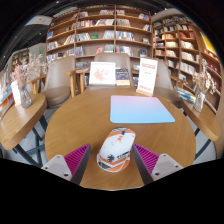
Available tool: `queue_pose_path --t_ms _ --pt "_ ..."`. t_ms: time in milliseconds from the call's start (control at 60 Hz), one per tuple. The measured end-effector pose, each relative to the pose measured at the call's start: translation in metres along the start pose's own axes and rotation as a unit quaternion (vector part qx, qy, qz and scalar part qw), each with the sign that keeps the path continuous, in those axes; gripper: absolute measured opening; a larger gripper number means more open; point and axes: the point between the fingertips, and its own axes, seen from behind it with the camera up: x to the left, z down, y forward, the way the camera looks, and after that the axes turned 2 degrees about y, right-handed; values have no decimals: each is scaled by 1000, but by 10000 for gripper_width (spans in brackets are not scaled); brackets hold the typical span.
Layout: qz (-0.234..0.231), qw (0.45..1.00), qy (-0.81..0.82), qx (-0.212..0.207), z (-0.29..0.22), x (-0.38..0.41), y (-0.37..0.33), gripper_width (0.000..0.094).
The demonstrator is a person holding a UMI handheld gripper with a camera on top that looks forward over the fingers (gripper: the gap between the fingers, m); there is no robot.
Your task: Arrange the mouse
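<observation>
A white and orange mouse [116, 147] with black markings lies on the round wooden table [75, 120], between my fingers. My gripper [112, 160] is open, with a pink pad [76, 157] on each side of the mouse and a gap showing at the left. A light blue mouse mat [142, 108] lies flat on the table beyond the mouse, a little to the right.
Wooden chairs [60, 80] stand round the table. A white sign [102, 72] and a leaning board [147, 76] stand at the table's far edge. Bookshelves [100, 35] line the back and right walls. A side table with flowers [22, 75] is at the left.
</observation>
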Motion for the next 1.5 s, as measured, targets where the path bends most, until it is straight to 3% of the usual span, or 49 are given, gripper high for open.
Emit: queue_pose_path --t_ms 367,450,533,667,783,933,1083,1200,1383,1500 --pt "-6 1000 11 20 -21 14 32 845" --pt "3 1000 16 20 -20 10 35 744" --pt "13 1000 21 17 -23 4 38 492" --pt "12 999 16 29 -22 6 37 437" --pt "1 1000 18 21 -43 0 27 411" --pt "-13 999 35 -31 -121 -18 20 405" --pt "30 996 24 -79 -191 -74 54 406" --pt "29 998 36 -53 -198 -94 110 404" --pt "17 999 36 -6 -159 -107 165 411" --pt "38 999 11 9 -137 -116 180 449"
